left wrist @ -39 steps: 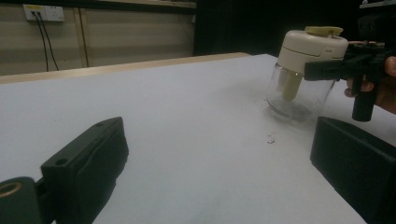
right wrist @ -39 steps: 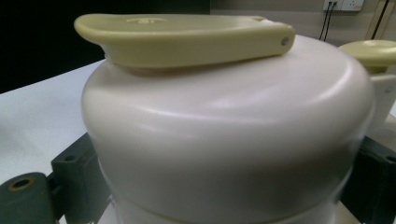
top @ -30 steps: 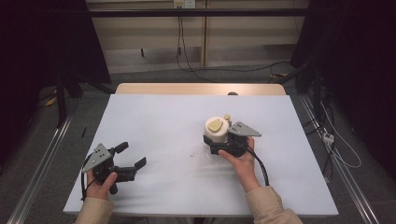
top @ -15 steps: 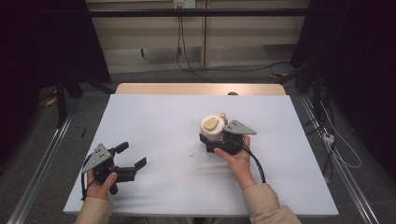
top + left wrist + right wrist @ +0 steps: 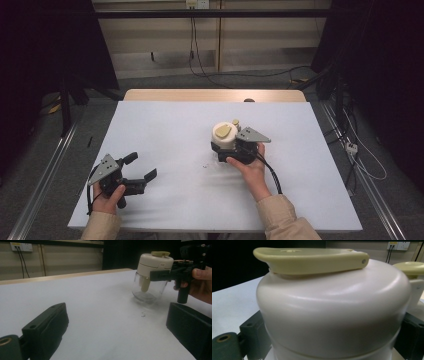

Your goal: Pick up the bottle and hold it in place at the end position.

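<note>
Near the middle of the counter (image 5: pixel 165 125), slightly toward the person's right, a glass jar (image 5: pixel 149 288) with a cream lid (image 5: pixel 224 135) stands upright, its long axis vertical. The right hand-held gripper (image 5: pixel 231 150) comes at it from the person's side and is clenched on the jar just under the lid, 1 black jaw on each flank of the cream body, as the right gripper view shows at close range. A yellowish flip tab (image 5: pixel 312 258) lies flat across the top of the lid, and a second small yellowish knob (image 5: pixel 409 267) sits beside it. Through the clear glass, the left gripper view shows a pale tube or dipper (image 5: pixel 145 285) hanging down from the lid; otherwise the jar looks empty. The left hand-held gripper (image 5: pixel 137 172) rests well apart, near the counter's front left corner, its jaws spread wide and holding nothing, pointing toward the jar. The jar lies ahead and to the right of it, so the right hand is by far the nearer. Opening the lid would probably need the left one to cross that gap.
</note>
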Tool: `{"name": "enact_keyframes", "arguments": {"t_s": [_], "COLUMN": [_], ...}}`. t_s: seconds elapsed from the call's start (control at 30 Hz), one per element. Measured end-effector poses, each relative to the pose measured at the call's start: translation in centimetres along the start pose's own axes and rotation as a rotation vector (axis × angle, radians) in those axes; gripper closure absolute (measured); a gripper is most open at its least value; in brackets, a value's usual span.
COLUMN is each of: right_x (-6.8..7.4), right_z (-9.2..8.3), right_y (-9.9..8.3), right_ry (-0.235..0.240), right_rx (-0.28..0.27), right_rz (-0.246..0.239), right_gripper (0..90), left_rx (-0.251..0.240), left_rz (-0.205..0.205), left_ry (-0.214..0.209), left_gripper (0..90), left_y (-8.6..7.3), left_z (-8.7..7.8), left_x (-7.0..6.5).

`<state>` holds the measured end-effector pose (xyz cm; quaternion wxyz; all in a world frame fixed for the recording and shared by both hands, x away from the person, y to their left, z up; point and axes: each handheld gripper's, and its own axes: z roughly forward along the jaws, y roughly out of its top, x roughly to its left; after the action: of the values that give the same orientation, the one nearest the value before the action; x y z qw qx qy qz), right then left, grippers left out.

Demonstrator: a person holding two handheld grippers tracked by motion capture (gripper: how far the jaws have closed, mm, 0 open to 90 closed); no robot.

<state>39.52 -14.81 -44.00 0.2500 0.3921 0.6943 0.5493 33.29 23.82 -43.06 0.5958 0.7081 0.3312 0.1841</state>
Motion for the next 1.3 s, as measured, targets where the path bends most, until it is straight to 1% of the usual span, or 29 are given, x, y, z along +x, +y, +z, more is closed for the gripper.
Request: {"name": "enact_keyframes", "arguments": {"t_s": [0.23, 0.73, 0.9, 1.07, 1.2, 1.27, 1.3], "right_x": [0.0, 0.1, 0.1, 0.4, 0.6, 0.6, 0.6], "right_z": [0.3, 1.0, 1.3, 1.6, 2.0, 2.2, 2.2], "right_y": [0.1, 0.1, 0.1, 0.3, 0.4, 0.4, 0.3], "right_ry": [-0.003, -0.004, -0.004, -0.006, -0.001, 0.001, 0.0], "right_rx": [-0.002, -0.001, -0.003, -0.002, -0.005, -0.004, -0.001], "right_rz": [0.009, 0.002, 0.011, -0.012, -0.013, -0.007, -0.012], "right_gripper": [6.7, 6.6, 6.6, 6.6, 6.6, 6.7, 6.7], "left_rx": [0.002, 0.005, 0.003, 0.005, 0.003, 0.003, 0.004], "left_rz": [-0.001, -0.003, -0.003, -0.004, -0.004, -0.004, -0.004], "left_ry": [0.001, 0.002, -0.001, 0.0, -0.001, -0.001, -0.001], "left_gripper": [3.7, 3.6, 3.7, 3.6, 3.6, 3.6, 3.6], "left_y": [0.0, -0.1, -0.1, -0.1, -0.1, -0.1, -0.1], "left_z": [0.0, 0.0, 0.0, 0.0, 0.0, 0.0, 0.0], "left_x": [0.0, 0.0, 0.0, 0.0, 0.1, 0.1, 0.1]}}
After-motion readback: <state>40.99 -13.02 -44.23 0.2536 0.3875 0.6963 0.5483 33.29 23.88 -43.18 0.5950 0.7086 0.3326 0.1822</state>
